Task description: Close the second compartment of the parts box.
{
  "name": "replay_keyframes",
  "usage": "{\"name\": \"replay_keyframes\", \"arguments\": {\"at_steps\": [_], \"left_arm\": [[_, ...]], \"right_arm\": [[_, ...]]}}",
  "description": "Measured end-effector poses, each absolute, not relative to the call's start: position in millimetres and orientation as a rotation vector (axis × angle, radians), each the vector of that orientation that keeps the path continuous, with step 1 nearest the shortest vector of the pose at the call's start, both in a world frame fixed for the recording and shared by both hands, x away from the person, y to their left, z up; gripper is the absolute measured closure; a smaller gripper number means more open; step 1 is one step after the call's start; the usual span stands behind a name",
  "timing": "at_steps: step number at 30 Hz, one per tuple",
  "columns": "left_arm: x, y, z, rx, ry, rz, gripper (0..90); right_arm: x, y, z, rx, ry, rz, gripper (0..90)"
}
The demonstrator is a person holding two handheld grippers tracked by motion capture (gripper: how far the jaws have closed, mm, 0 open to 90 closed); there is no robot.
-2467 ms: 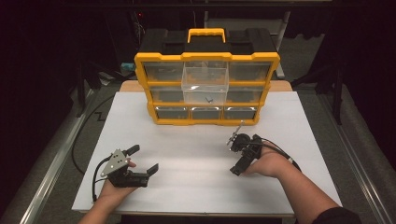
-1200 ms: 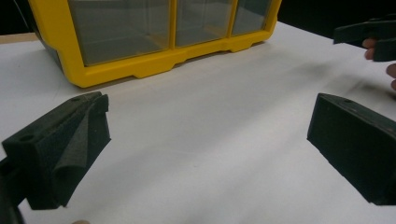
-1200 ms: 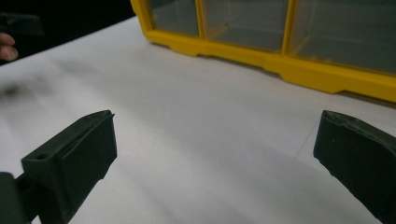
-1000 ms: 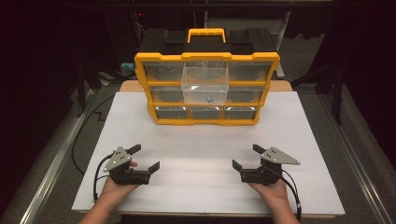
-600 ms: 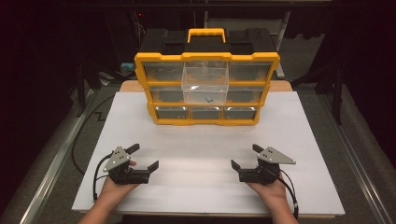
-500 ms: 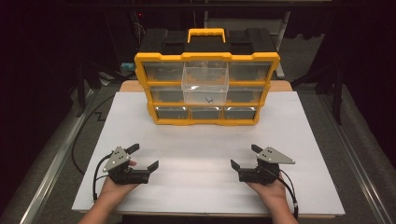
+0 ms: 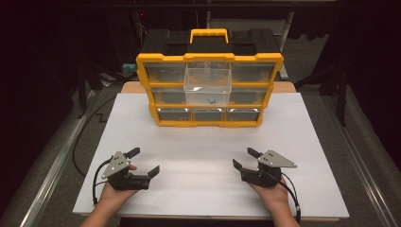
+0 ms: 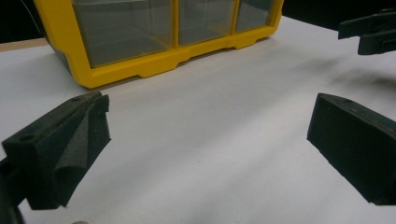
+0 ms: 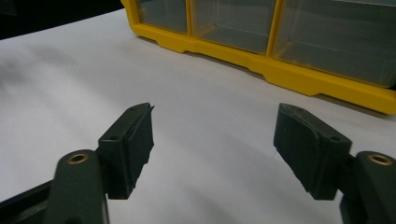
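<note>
Idle at near edge of table [image 7: 302, 120], L gripper [image 7: 144, 161] & R gripper [image 7: 243, 158] jaws apart, empty; prob. next: reach to organizer [image 7: 209, 90], centre drawer [image 7: 208, 85] out.

Glossy yellow plastic organizer [image 7: 209, 90], clear drawers, matt white tabletop [image 7: 203, 151]

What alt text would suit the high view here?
A yellow and black plastic drawer organiser stands at the far side of a white table, one clear middle drawer pulled out. Nearer, two hands rest an open left tool and open right tool.
</note>
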State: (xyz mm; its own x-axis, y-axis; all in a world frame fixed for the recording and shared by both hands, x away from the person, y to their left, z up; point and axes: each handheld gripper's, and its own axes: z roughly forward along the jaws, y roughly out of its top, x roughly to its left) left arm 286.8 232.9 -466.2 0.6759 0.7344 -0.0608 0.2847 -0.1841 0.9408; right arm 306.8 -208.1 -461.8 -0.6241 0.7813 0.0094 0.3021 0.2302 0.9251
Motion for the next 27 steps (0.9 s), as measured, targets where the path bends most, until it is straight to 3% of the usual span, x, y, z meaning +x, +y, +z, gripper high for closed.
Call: {"name": "replay_keyframes", "arguments": {"at_steps": [11, 21, 27], "left_arm": [[288.9, 232.8, -466.8, 1.749, 0.813, 0.497, 0.7], [289.0, 232.6, -466.7, 1.745, 0.816, 0.499, 0.8], [288.9, 232.5, -466.9, 1.75, 0.813, 0.499, 0.8]], "right_arm": [[306.3, -216.3, -463.2, 1.0, 2.041, 1.385, 55.3], [301.9, -215.2, -461.2, 0.984, 2.026, 1.371, 88.2], [300.0, -215.8, -458.4, 0.986, 1.987, 1.362, 90.0]]}}
